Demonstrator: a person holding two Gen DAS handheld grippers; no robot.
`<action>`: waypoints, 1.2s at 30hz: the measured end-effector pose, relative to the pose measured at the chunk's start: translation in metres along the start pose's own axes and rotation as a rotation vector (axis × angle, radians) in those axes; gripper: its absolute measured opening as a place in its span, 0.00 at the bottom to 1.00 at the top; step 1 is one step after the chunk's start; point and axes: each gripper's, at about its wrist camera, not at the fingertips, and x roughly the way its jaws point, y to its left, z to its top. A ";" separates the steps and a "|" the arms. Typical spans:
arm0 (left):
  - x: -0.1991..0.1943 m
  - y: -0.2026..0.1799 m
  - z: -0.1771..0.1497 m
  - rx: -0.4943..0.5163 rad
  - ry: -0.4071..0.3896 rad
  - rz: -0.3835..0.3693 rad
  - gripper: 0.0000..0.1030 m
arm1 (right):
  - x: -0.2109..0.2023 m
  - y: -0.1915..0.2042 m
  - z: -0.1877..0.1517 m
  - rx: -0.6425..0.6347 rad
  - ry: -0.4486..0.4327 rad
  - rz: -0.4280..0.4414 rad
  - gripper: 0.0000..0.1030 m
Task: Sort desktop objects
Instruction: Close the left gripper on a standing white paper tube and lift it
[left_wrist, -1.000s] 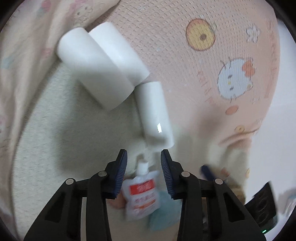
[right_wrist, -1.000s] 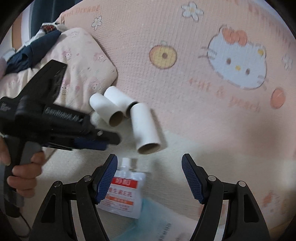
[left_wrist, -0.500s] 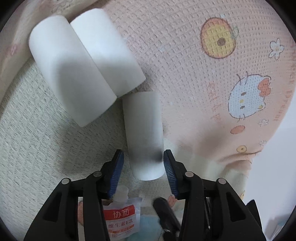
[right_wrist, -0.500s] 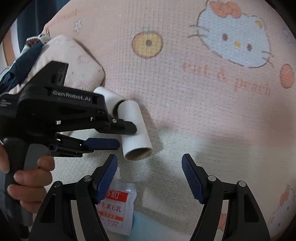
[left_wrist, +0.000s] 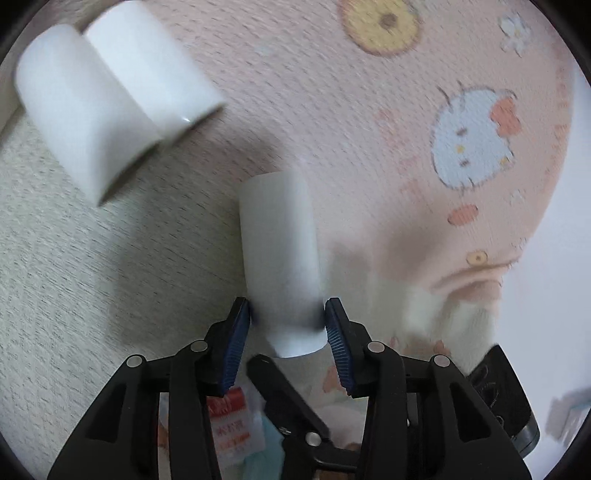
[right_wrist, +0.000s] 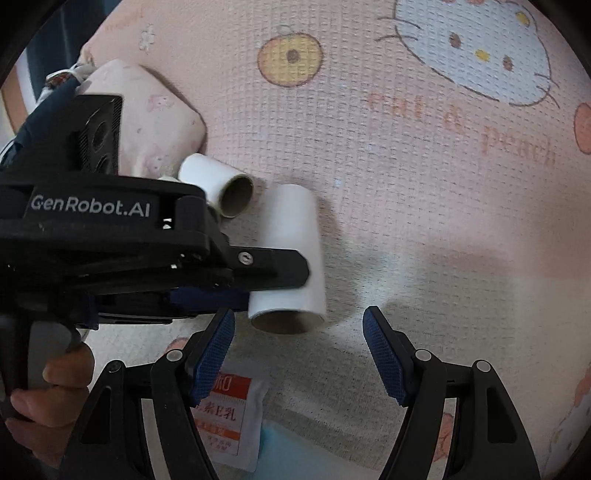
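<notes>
White cardboard tube, lying on the printed pink-and-cream blanket, its near end between the blue pads of the left hand-held gripper, whose jaws are closing with both pads at the tube's sides. Two further white tubes lie side by side, apart to the upper left. Right hand-held gripper: jaws spread wide, empty, hovering just beside the tube's open end. A red-and-white sachet lies nearer, beneath it. A hand grips the left gripper's handle.
</notes>
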 end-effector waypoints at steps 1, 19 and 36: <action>-0.001 -0.002 -0.001 0.011 0.005 0.006 0.44 | -0.002 0.001 -0.001 -0.006 -0.001 -0.001 0.68; -0.040 -0.049 -0.045 0.235 -0.028 0.001 0.44 | -0.052 0.001 -0.005 0.248 -0.039 0.095 0.45; -0.032 -0.053 -0.101 0.301 0.152 -0.111 0.44 | -0.104 -0.005 -0.060 0.325 -0.045 -0.035 0.44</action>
